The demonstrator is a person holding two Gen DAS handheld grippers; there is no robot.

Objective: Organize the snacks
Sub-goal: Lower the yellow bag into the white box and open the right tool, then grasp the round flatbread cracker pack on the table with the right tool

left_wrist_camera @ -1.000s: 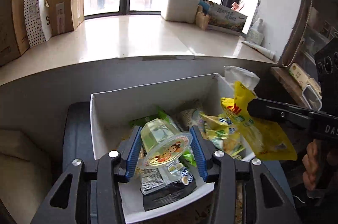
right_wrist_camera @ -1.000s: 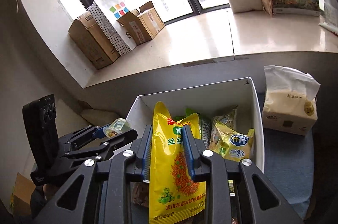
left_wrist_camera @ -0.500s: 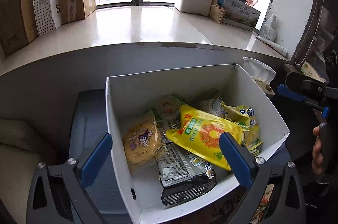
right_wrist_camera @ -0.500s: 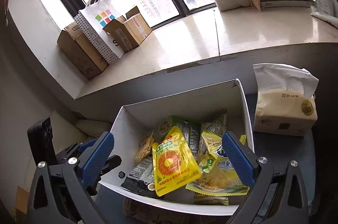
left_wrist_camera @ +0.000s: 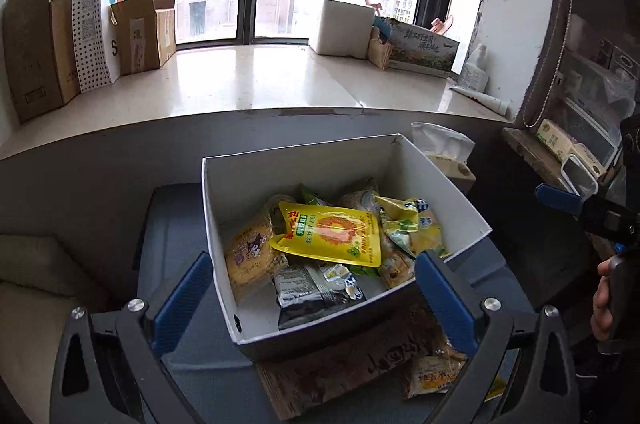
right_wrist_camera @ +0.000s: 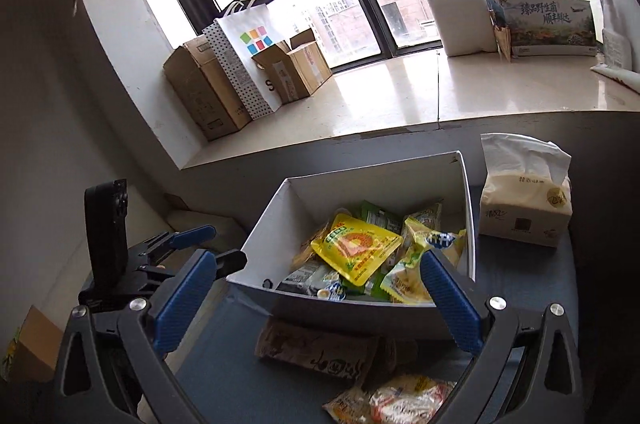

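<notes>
A white open box (left_wrist_camera: 312,159) (right_wrist_camera: 376,183) holds several snack packets. A yellow packet (left_wrist_camera: 332,234) (right_wrist_camera: 358,246) lies on top, beside an orange cartoon packet (left_wrist_camera: 248,256) and a black-and-white packet (left_wrist_camera: 312,292). My left gripper (left_wrist_camera: 316,300) is open and empty, near the box's front wall; it also shows in the right wrist view (right_wrist_camera: 200,248). My right gripper (right_wrist_camera: 316,300) is open and empty, just in front of the box; its blue fingertips (left_wrist_camera: 558,197) show in the left wrist view. A brown packet (left_wrist_camera: 344,364) (right_wrist_camera: 316,348) and yellow packets (right_wrist_camera: 392,404) lie in front of the box.
A tissue pack (right_wrist_camera: 524,199) (left_wrist_camera: 444,151) stands right of the box on the dark blue surface (left_wrist_camera: 176,224). Behind is a pale window ledge (left_wrist_camera: 240,79) with cardboard boxes (left_wrist_camera: 144,31), a paper bag (right_wrist_camera: 244,55) and a white box (left_wrist_camera: 344,27). A shelf (left_wrist_camera: 560,143) is at right.
Both grippers opened and let go: the jelly cup and the yellow packet went into the box. Both grippers then drew back from the box, staying open.
</notes>
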